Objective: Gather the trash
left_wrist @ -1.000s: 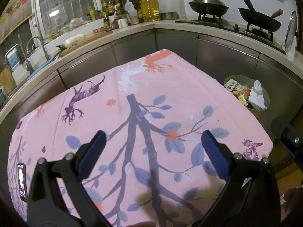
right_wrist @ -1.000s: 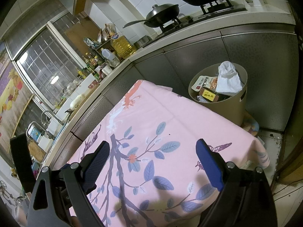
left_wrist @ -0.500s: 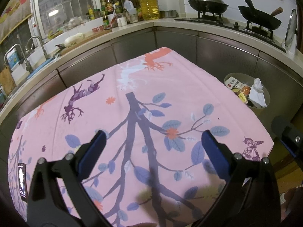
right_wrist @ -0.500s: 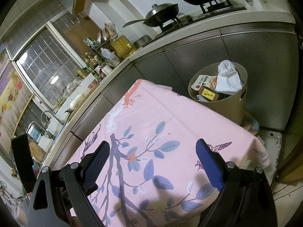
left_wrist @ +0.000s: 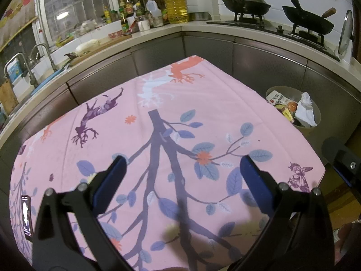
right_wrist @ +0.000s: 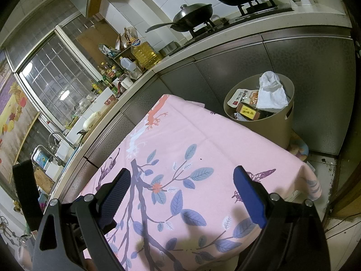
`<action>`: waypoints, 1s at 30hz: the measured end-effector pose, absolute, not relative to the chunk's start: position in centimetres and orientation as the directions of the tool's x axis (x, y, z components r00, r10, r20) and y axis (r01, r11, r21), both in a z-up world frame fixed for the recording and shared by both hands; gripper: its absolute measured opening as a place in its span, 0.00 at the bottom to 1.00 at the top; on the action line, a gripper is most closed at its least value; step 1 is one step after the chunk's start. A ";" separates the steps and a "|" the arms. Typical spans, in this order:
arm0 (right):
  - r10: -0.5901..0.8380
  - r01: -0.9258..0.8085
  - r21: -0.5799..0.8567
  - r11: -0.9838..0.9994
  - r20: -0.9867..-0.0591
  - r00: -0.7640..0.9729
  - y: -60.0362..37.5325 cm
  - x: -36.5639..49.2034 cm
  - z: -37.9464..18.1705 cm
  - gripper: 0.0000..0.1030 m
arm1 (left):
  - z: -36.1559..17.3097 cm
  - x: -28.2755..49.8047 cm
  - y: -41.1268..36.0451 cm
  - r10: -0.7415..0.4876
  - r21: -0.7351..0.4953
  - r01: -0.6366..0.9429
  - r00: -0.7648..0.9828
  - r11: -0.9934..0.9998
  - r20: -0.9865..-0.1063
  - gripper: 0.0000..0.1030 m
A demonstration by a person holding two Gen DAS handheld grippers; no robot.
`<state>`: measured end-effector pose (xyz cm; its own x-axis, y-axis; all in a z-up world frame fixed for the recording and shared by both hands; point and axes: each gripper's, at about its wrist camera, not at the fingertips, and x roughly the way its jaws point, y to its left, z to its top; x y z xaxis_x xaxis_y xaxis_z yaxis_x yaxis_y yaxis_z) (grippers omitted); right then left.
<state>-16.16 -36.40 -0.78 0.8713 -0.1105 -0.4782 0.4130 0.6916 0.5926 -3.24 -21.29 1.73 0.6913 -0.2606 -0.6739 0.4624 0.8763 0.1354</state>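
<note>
A round beige trash bin [right_wrist: 268, 128] stands on the floor past the table's far right corner; it also shows in the left wrist view [left_wrist: 317, 110]. It holds a crumpled white bag [right_wrist: 269, 92], a yellow box and snack packets. My left gripper [left_wrist: 180, 171] is open and empty above the near part of the pink leaf-print tablecloth [left_wrist: 203, 117]. My right gripper [right_wrist: 182, 185] is open and empty above the same cloth [right_wrist: 191, 135], nearer the bin. I see no loose trash on the cloth.
A phone [left_wrist: 26, 214] lies at the table's left edge. An L-shaped counter with cabinets runs behind the table, with a sink [left_wrist: 27, 67], bottles, an oil jug [left_wrist: 177, 9] and two woks on a stove [left_wrist: 246, 5]. The right gripper's finger shows at the left view's right edge [left_wrist: 340, 160].
Both grippers stay open and nearly still. The left wrist view has drawn back very slightly from the table.
</note>
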 end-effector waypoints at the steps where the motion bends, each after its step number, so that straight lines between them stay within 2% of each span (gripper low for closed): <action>1: -0.110 0.413 0.593 0.692 -0.478 0.871 -36.4 -16.2 -0.8 0.86 | 1.7 -3.2 -21.4 -0.260 0.136 0.463 0.691 0.876 -0.674 0.94; 30: -0.109 0.414 0.593 0.691 -0.480 0.871 -36.4 -16.1 -0.5 0.86 | 1.7 -3.2 -21.5 -0.260 0.139 0.465 0.690 0.874 -0.675 0.94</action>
